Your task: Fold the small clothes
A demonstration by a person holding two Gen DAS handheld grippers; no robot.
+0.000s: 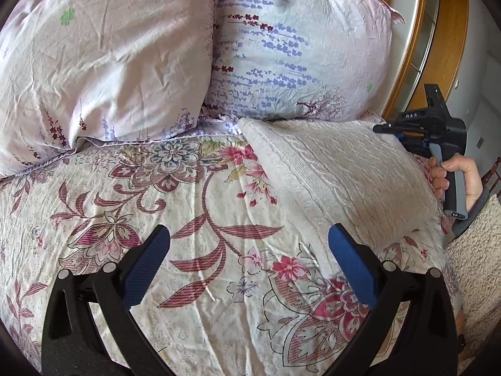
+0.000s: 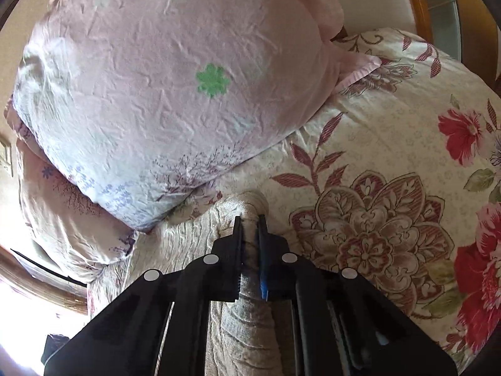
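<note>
Two pillows lie at the head of the bed, both in crinkled lilac cases printed with lavender sprigs: a left pillow (image 1: 103, 59) and a right pillow (image 1: 300, 47) pressed against each other. One garment is in play, a cream ribbed knit garment (image 1: 338, 175), spread flat on the floral quilt (image 1: 175, 219) just in front of the right pillow, its far edge touching that pillow's lower seam.

Two grippers work over it. The left gripper (image 1: 250, 244) hangs above the quilt with its blue-padded jaws spread wide and nothing between them; the knit garment lies ahead and to its right, the near corner reaching close to the right finger. The right gripper (image 2: 249, 222) is pinched tight on a bunched fold of the garment (image 2: 247, 329), which runs up between its jaws in a narrow ridge and pokes out past the tips. From the left wrist view, that gripper sits at the garment's far right edge, held by a hand (image 1: 454, 178) on its grey grip, with a fleecy sleeve (image 1: 476, 250) behind.

Beyond the right pillow stands a wooden headboard (image 1: 407, 62). Nothing on the quilt blocks either gripper.
</note>
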